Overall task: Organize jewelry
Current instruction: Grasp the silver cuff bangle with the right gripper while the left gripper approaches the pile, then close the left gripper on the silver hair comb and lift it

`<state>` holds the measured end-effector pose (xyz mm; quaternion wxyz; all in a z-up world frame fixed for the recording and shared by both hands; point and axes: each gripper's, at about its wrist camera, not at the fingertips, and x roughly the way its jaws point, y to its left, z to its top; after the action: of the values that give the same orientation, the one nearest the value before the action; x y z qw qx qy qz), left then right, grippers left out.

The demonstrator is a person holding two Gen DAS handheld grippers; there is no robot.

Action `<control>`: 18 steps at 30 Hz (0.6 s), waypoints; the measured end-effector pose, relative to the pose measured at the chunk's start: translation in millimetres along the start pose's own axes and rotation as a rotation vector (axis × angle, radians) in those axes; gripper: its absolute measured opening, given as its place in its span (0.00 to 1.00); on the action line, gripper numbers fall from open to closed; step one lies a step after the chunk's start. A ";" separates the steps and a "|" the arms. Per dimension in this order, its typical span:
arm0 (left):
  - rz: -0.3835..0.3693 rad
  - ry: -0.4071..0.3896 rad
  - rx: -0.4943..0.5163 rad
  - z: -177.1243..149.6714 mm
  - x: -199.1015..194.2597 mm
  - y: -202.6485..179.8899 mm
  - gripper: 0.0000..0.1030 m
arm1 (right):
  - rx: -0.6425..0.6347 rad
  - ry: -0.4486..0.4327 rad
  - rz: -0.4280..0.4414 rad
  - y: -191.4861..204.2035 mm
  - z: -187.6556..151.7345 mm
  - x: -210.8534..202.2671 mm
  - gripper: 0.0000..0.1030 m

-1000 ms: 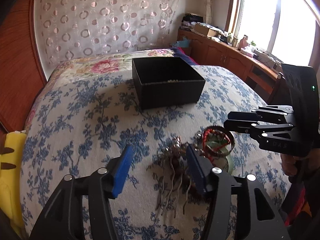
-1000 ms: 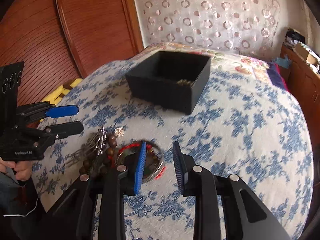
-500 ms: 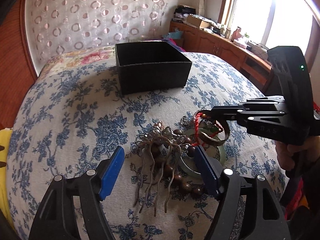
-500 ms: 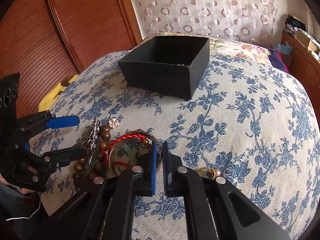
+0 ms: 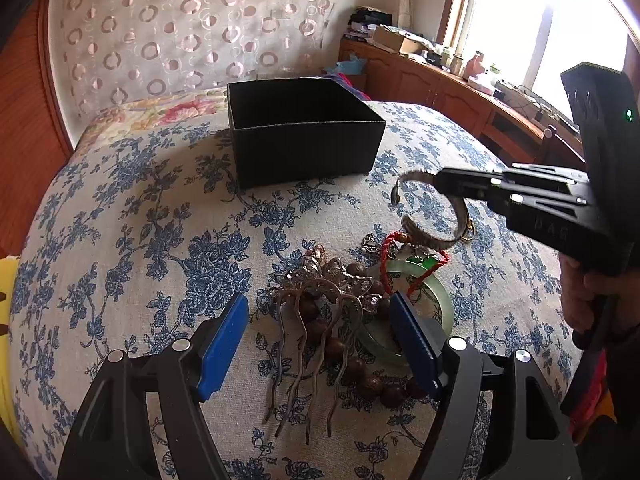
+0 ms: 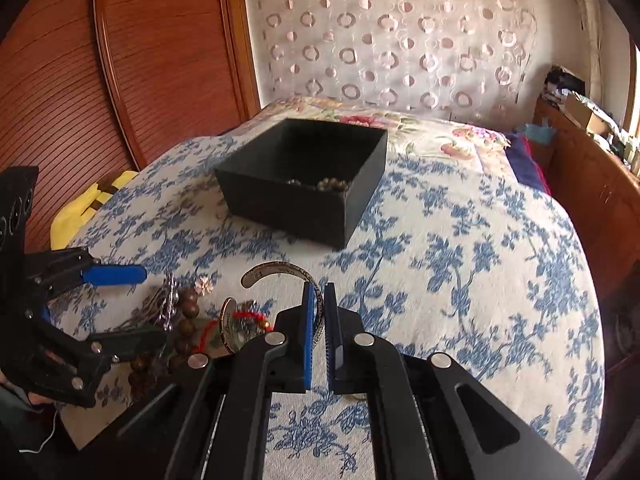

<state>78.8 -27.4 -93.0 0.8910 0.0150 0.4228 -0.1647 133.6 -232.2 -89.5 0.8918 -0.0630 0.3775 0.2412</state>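
Note:
My right gripper (image 6: pixel 319 296) is shut on a silver cuff bangle (image 6: pixel 280 270) and holds it above the bedspread; the bangle also shows in the left wrist view (image 5: pixel 434 240), hanging from that gripper (image 5: pixel 440 180). My left gripper (image 5: pixel 320 320) is open, low over a pile of jewelry: a metal hair comb (image 5: pixel 316 360), brown wooden beads (image 5: pixel 372 384), a green jade bangle (image 5: pixel 436 292) and a red cord (image 5: pixel 416 276). The left gripper also shows in the right wrist view (image 6: pixel 120 304). A black open box (image 5: pixel 304 136) stands farther back, with some beads inside (image 6: pixel 332 184).
All lies on a bed with a blue floral spread (image 5: pixel 140 240). A wooden headboard panel (image 6: pixel 100 80) is on the left, a wooden cabinet under the window (image 5: pixel 460 92) on the right. A yellow object (image 6: pixel 76 216) lies at the bed's left edge.
My right gripper closed on the silver bangle and lifted it off the pile toward the box. My left gripper moved in closer over the hair comb and beads, still open.

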 end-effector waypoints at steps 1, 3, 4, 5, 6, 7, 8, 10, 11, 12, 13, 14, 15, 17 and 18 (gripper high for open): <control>-0.002 0.000 0.000 0.8 0.7 -0.1 0.68 | -0.001 -0.003 -0.002 0.1 0.8 -0.6 0.06; -0.005 0.002 -0.001 1.7 1.7 -0.2 0.68 | -0.004 -0.011 -0.001 -0.3 3.5 -3.2 0.06; -0.007 0.004 0.000 2.3 2.7 -0.4 0.68 | -0.004 -0.013 -0.003 -0.4 4.1 -4.3 0.06; -0.008 0.007 0.002 2.6 3.8 -0.9 0.68 | -0.005 -0.015 -0.003 -0.5 4.2 -5.5 0.06; -0.009 0.011 0.004 2.6 4.9 -1.5 0.68 | -0.006 -0.016 -0.003 -1.1 4.0 -6.9 0.06; -0.008 0.014 0.007 2.2 6.2 -2.4 0.68 | -0.005 -0.015 -0.003 -1.6 3.7 -7.6 0.06; -0.007 0.016 0.012 2.8 7.6 -2.9 0.68 | -0.005 -0.014 -0.004 -1.6 2.5 -8.0 0.06; -0.007 0.021 0.015 3.8 10.5 -3.8 0.69 | -0.004 -0.010 -0.003 -2.8 0.8 -9.2 0.06; -0.009 0.023 0.014 4.6 12.3 -3.4 0.68 | -0.003 -0.009 -0.002 -3.2 0.0 -9.3 0.06; -0.008 0.028 0.010 4.9 14.5 -2.1 0.68 | -0.002 -0.007 0.002 -3.6 -0.8 -9.8 0.06; -0.006 0.035 0.007 5.5 16.6 -1.4 0.69 | -0.002 -0.007 0.004 -3.5 -1.4 -9.8 0.06; -0.007 0.039 0.007 5.3 17.5 -1.5 0.69 | -0.002 -0.007 0.006 -2.2 -1.9 -9.0 0.06; -0.010 0.041 0.007 5.2 18.5 -1.5 0.69 | -0.001 -0.007 0.011 -2.3 -2.5 -9.7 0.06; -0.014 0.043 0.003 5.6 18.9 -1.5 0.68 | -0.002 -0.008 0.016 -1.5 -3.8 -10.1 0.06; -0.013 0.042 0.005 5.8 18.9 -1.7 0.68 | -0.003 -0.008 0.017 -1.2 -4.6 -10.0 0.06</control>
<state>93.8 -35.3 -103.4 0.8808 0.0177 0.4411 -0.1712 125.2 -238.5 -85.8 0.8911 -0.0604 0.3741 0.2497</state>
